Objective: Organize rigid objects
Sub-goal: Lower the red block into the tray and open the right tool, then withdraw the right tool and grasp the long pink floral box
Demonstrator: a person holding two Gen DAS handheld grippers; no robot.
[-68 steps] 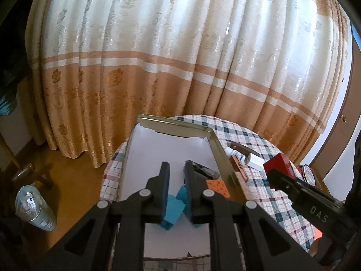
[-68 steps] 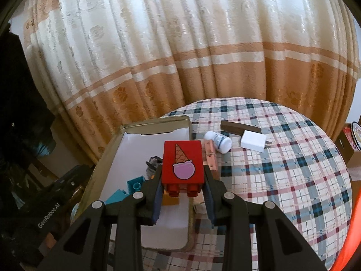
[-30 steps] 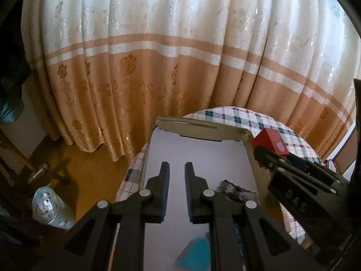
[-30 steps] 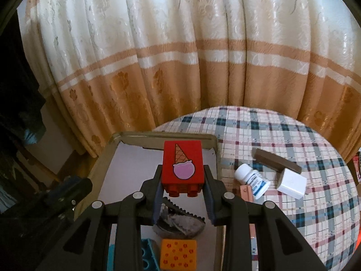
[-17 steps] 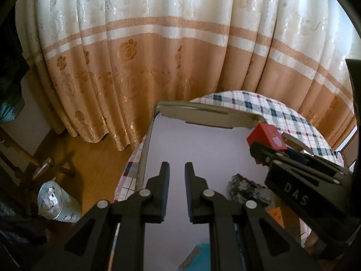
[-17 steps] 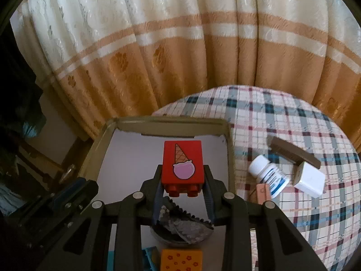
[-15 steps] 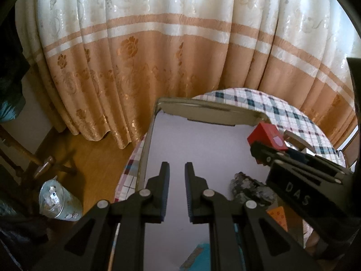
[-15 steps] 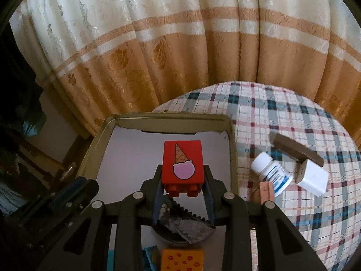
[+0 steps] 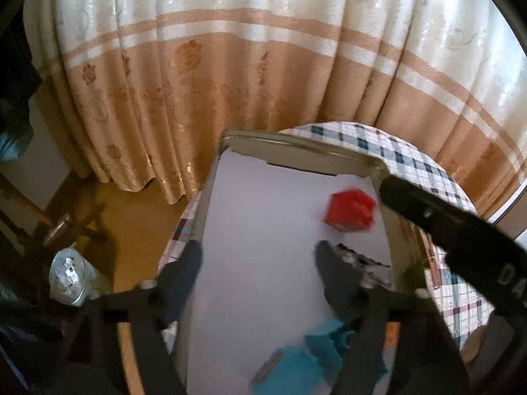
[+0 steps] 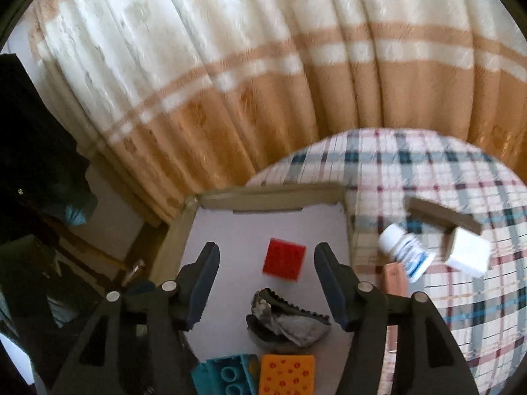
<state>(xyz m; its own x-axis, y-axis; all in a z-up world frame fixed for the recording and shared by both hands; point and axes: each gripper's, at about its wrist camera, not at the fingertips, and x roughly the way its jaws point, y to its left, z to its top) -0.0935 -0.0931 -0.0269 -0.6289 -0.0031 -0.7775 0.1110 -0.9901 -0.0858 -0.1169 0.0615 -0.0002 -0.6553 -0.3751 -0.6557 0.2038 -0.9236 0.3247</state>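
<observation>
Your red block (image 10: 284, 259) lies loose in the tray (image 10: 263, 195) on the checked table (image 10: 428, 171).

Your curtain (image 10: 263, 82) hangs behind. Your right tongs (image 10: 266, 263) have just been spreading, and they stand wide with the block below the gap, touching neither pad. Your left tongs (image 9: 258, 260) have just been spreading too, with nothing between them. The block looks about square, so no long side shows. The white bottle (image 10: 406, 255) lies on its side with its cap toward the tray; its label is too blurred to read.

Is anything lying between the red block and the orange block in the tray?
Yes: in the right wrist view a grey toothed clip lies between the red block and the orange block.
</observation>
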